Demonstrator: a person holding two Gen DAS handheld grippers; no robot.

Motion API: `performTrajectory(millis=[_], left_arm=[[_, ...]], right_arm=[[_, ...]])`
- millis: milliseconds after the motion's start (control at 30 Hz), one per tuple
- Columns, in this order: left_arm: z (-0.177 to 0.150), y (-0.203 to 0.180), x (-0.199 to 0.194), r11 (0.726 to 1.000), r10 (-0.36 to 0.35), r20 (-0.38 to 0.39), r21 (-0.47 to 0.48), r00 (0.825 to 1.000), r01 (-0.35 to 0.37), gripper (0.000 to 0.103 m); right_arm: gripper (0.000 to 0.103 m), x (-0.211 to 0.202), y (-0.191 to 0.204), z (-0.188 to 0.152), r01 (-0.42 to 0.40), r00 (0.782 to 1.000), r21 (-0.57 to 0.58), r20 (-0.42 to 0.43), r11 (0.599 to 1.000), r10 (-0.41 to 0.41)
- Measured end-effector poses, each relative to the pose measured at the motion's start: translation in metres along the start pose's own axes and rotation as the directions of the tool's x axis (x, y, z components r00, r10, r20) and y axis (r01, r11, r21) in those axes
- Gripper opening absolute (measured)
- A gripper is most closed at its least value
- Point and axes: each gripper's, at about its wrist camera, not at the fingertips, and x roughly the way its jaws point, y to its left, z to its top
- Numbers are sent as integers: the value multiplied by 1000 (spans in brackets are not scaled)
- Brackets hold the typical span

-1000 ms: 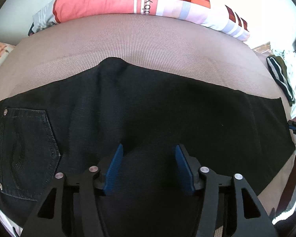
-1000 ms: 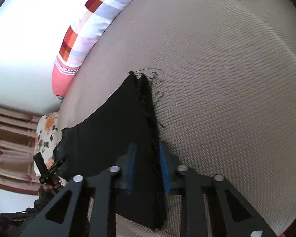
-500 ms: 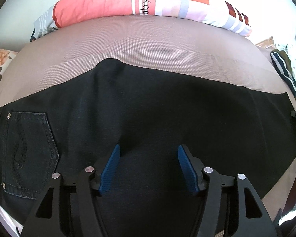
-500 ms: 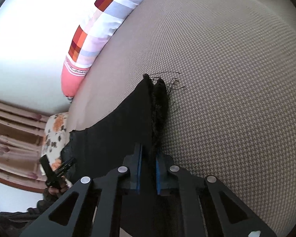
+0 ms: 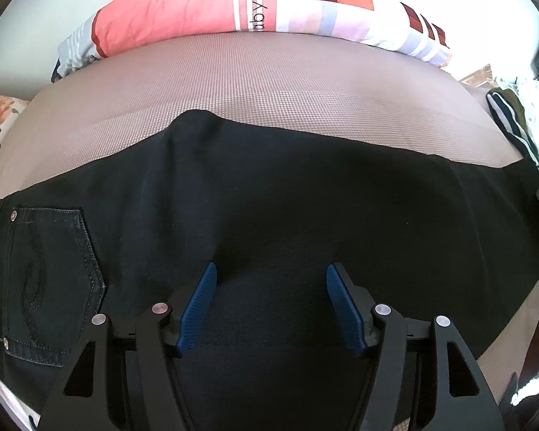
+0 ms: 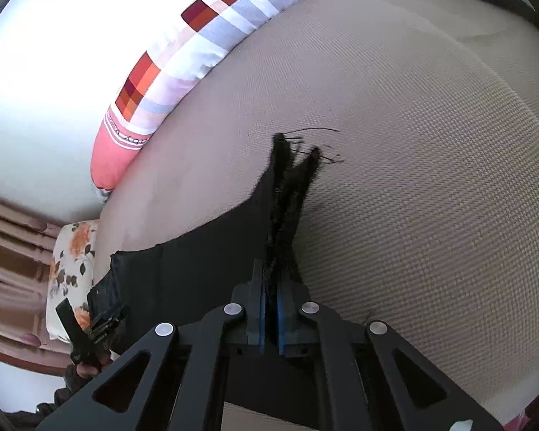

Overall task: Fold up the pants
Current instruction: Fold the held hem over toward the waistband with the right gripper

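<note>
Beige woven bed surface [image 5: 269,82] fills both views, with a patterned pillow [image 5: 233,7] along the upper frame edge. Black pants [image 5: 269,197] lie spread across the left wrist view's centre. Left gripper [image 5: 269,287]: jaws wide apart and opening, fabric between them, pads not pressing it. Right gripper [image 6: 269,305]: jaws clenched on the frayed pant hem [image 6: 287,186], lower centre.

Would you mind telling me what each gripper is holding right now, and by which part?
The right gripper is shut on the black pants at the frayed leg hem. The left gripper holds nothing; its jaws are opening above the pants.
</note>
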Motion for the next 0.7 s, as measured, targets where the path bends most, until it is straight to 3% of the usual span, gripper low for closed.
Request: performTrajectory(millis=[267, 467, 700], left_arm=[[-2, -2, 0, 1000, 8, 7, 13, 1000, -8, 65], [-3, -3, -2, 999, 6, -1, 45, 1000, -6, 66], [-5, 12, -19, 999, -32, 20, 5, 999, 31, 66]], right_arm=[[6, 8, 49, -7, -9, 1000, -38, 2, 999, 9], [6, 31, 98, -16, -58, 998, -94, -44, 994, 54], [6, 65, 154, -26, -102, 990, -153, -112, 983, 85]])
